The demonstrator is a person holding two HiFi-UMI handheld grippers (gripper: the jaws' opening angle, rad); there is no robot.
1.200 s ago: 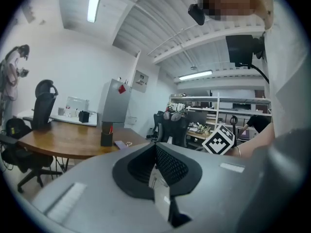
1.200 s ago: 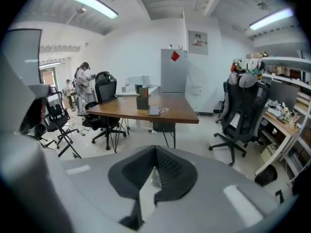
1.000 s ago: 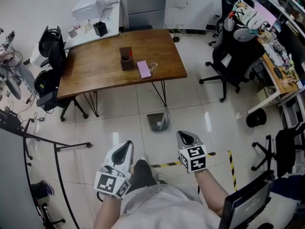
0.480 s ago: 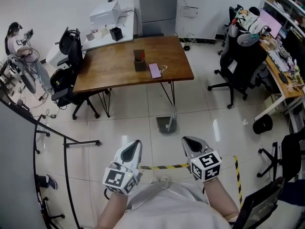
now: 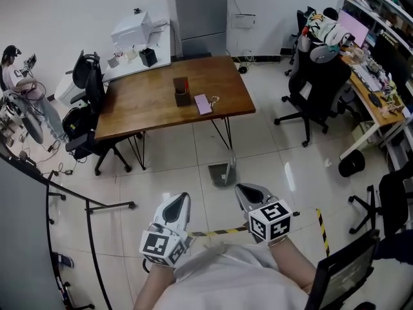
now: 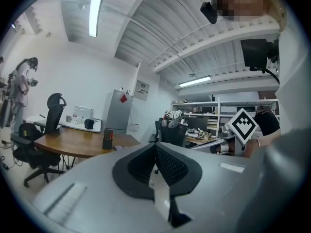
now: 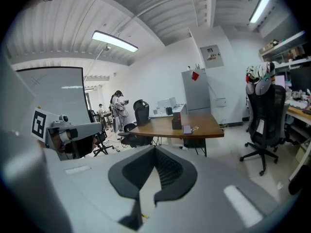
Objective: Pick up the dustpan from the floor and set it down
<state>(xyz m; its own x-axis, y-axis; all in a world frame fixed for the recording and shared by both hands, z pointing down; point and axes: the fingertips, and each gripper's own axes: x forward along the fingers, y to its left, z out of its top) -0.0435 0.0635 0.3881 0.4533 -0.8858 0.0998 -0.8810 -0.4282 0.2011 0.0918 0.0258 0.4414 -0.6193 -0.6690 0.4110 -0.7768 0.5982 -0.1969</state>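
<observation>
**Head view.** Against the frames of a second back, the person has edged forward. The shoe that showed between the grippers is out of sight. The yellow-black tape line now runs right beneath the gripper bodies.

- The dustpan is unmoved. It sits on the tiled floor by the near leg of the wooden table, about centre frame.
- Reading: this is approach only, and the pick-up has not begun.
- The left gripper is lower centre-left and the right gripper lower centre-right.
- The dustpan lies above and between them in the frame, nearer the right one, whose tip shows just under it.
- That closeness is likely only in the picture. The grippers are carried in the air, so I judge both still apart from the dustpan.

**Left gripper view.** The jaws are closed tip to tip with nothing between them.

- The aim is roughly level across the room, taking in the table at left and office chairs beyond.
- The dustpan is not in sight; it is presumably below the gripper's own body.

**Right gripper view.** The jaws are pressed together and empty.

- The table is mid-frame, and the floor under it is mostly covered by the gripper's body.
- I cannot pick out the dustpan with any certainty.
- Judgement: this gripper needs to tip downward and open its jaws before any grasp.
</observation>
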